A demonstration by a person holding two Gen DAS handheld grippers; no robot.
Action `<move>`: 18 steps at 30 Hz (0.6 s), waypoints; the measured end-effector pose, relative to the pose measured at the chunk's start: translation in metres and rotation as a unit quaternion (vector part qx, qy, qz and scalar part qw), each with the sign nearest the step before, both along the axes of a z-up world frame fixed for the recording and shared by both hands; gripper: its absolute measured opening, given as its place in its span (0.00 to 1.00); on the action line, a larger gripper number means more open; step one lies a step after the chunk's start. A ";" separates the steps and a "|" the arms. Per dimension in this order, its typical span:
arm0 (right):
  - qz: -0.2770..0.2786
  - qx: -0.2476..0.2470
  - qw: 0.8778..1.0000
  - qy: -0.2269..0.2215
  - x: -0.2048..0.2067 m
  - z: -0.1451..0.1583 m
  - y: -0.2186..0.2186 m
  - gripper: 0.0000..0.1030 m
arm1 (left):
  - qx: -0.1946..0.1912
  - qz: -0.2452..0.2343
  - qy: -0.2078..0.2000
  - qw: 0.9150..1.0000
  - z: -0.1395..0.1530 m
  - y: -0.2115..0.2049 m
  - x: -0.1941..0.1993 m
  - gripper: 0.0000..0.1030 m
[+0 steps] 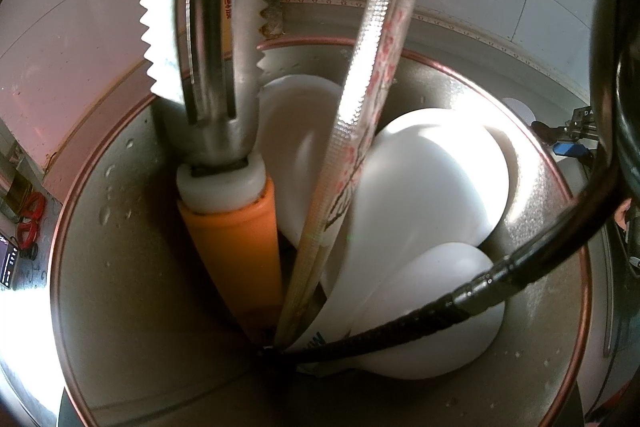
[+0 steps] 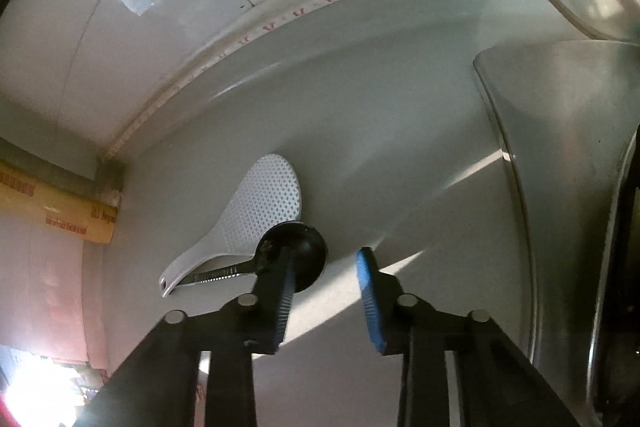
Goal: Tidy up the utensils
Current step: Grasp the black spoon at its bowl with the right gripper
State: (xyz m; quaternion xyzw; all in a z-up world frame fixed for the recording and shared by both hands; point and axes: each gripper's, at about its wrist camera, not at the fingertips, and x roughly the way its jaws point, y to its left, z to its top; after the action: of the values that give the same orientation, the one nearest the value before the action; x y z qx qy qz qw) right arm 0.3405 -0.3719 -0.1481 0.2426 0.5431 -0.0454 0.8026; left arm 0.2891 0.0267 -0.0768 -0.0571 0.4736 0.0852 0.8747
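The left wrist view looks straight down into a round metal container (image 1: 120, 267) with a copper-coloured rim. The fingers of the left hand-held gripper do not appear in this view, so it is not possible to tell if it is spread or pressed together. Inside the container, from left to right, stand a serrated tool with an orange handle (image 1: 236, 247) and a white collar, a clear plastic utensil with a red flower pattern (image 1: 360, 131), some white spoons (image 1: 432, 179) leaning on each other, and a black whisk-like wire utensil (image 1: 460, 311) whose loops rise close to the lens on the right. All handles meet at the bottom of the container.

In the right wrist view, the right hand-held gripper (image 2: 326, 301) is spread, and nothing is between its fingers; one finger (image 2: 370, 303) carries a blue pad. It hovers over the grey bench (image 2: 400, 147). To the left of the gripper and ahead of it, a white perforated rice paddle (image 2: 256, 219) lies flat on the bench. A black ladle (image 2: 308, 259) with a metal handle lies across the paddle, and its bowl is just behind the left finger. To the right of the gripper stands a tall metal wall (image 2: 568, 187), possibly the container.
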 end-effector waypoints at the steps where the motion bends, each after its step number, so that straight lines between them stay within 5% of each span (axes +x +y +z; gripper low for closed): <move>1: -0.002 0.001 1.000 0.000 0.001 -0.002 -0.001 0.22 | 0.000 0.000 0.000 1.000 0.000 0.000 0.000 0.87; 12: -0.006 -0.003 1.000 -0.004 0.005 -0.003 -0.003 0.18 | -0.002 0.000 0.000 1.000 0.000 -0.001 0.000 0.87; 18: 0.000 -0.027 1.000 -0.011 0.007 -0.002 0.012 0.07 | -0.001 0.000 0.000 1.000 0.000 -0.001 0.000 0.87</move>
State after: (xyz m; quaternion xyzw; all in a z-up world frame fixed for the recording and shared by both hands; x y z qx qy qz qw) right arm 0.3471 -0.3599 -0.1500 0.2215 0.5329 -0.0577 0.8146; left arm 0.2889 0.0260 -0.0770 -0.0586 0.4736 0.0849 0.8746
